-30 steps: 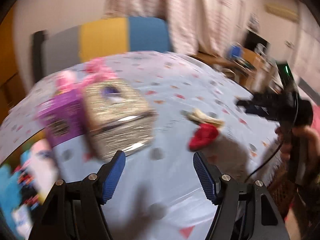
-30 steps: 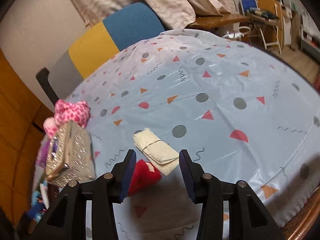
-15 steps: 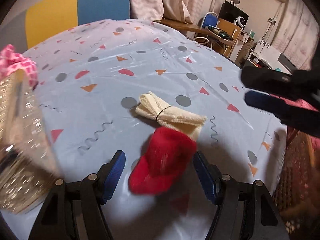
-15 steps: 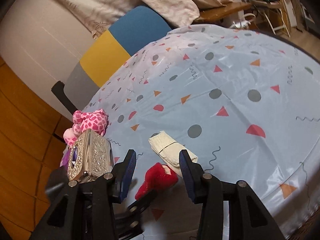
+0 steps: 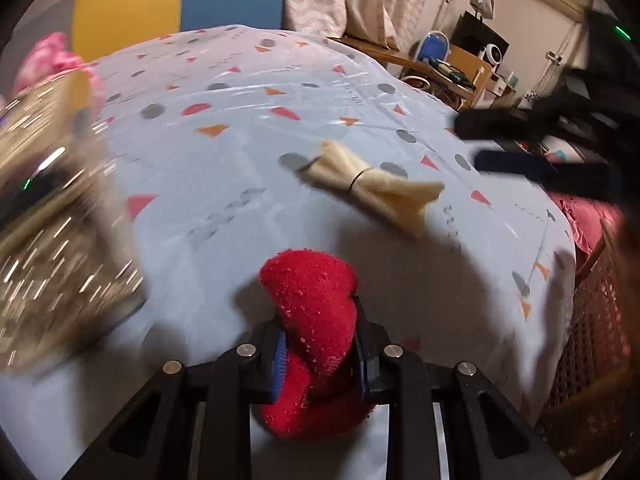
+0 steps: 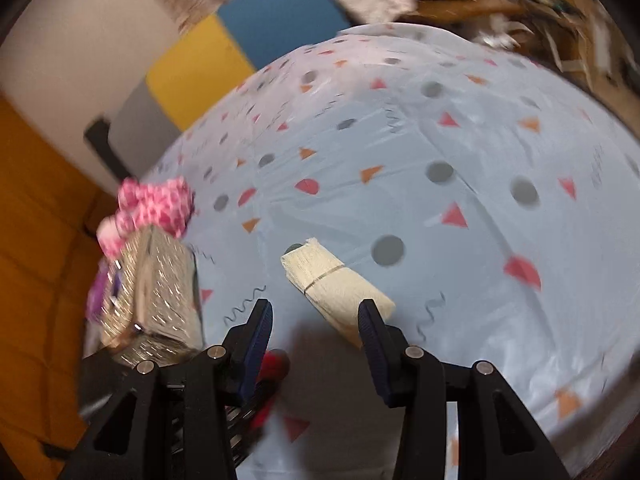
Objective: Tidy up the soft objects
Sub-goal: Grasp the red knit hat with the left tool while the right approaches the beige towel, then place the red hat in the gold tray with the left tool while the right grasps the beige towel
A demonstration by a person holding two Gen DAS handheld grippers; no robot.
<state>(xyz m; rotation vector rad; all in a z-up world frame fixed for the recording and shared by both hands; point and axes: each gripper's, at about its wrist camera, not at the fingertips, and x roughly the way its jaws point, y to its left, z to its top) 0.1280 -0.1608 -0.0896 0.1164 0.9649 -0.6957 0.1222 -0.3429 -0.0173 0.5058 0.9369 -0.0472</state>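
A red plush piece (image 5: 312, 304) sits on the patterned light-blue tablecloth (image 5: 224, 200). My left gripper (image 5: 319, 332) is closing on it, and the blue pads press its two sides. Just beyond lies a cream cloth bundle (image 5: 376, 184) tied with a dark band. In the right wrist view the same bundle (image 6: 336, 284) lies just ahead of my right gripper (image 6: 315, 312). That gripper hangs open above the bundle's near end and holds nothing. A bit of the red plush (image 6: 276, 362) shows low beside its left finger. The right gripper (image 5: 470, 142) also enters the left wrist view from the right.
A glittery silver box (image 6: 156, 280) stands at the table's left, with a pink spotted plush (image 6: 156, 204) behind it. A grey, yellow and blue chair back (image 6: 240, 48) rises past the far edge. Brown wickerwork (image 5: 592, 320) lies beyond the table's right edge.
My left gripper swung right from the silver box, dropped onto the red plush and closed on it. My right gripper shifted forward over the cream bundle, its jaws unchanged.
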